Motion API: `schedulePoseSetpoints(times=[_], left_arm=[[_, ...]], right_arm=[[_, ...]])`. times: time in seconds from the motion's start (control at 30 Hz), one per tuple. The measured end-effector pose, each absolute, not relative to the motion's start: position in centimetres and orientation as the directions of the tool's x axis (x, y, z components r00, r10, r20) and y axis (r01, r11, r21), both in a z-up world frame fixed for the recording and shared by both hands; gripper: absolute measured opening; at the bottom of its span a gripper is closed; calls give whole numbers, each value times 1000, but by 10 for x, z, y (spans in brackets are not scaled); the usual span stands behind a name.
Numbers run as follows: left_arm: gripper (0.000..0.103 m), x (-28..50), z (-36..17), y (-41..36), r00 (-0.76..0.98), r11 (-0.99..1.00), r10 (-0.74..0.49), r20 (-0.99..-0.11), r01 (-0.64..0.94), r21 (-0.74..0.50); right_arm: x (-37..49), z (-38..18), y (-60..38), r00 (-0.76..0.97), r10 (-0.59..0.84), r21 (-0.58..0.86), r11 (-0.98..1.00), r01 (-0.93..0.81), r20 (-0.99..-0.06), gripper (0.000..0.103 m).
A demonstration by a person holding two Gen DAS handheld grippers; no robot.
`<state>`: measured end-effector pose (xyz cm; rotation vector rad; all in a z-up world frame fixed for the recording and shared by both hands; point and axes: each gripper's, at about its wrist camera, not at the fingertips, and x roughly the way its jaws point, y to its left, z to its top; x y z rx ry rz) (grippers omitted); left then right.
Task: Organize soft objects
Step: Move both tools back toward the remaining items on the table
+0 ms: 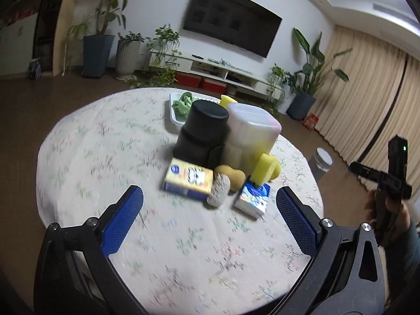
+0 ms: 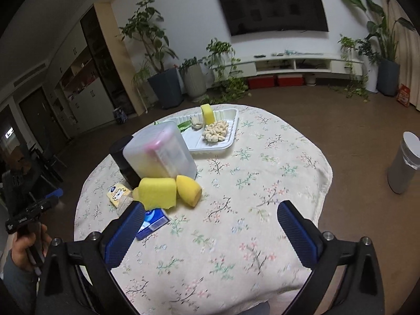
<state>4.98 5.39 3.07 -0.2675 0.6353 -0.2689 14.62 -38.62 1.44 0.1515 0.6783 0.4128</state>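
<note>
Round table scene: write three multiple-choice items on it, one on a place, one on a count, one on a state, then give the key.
1. Where is the white tray?
A. On the far side of the table
B. On the floor
C. On top of the black canister

2. How many tissue packs lie on the table?
A. None
B. Two
C. Five

3. How do both tools stand?
A. Shut on a sponge
B. Open and empty
C. Shut on the tray

Key: 1 A, the tray sits beyond the translucent container. 2 B, a yellow tissue pack and a blue-and-white tissue pack. 3 B, the left tool and right tool have blue pads wide apart with nothing between.
</note>
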Motion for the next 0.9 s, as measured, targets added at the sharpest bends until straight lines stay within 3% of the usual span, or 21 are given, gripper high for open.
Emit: schedulePoseSetpoints(times=[0.13,0.4,0.9], left_arm=[[103,25,12,46,778,909,-362,-513,174,-378],[103,-2,-19,9,736,910,-385,-557,203,-360],[103,7,-36,-2,668,938,-332,-666,157,-310]], right_arm=[[117,13,-382,731,406,275,913,-301,-549,103],[63,-10,-344,738,434,284,900,-330,-516,103],[52,-44,-286,667,462,261,885,-385,-584,103]])
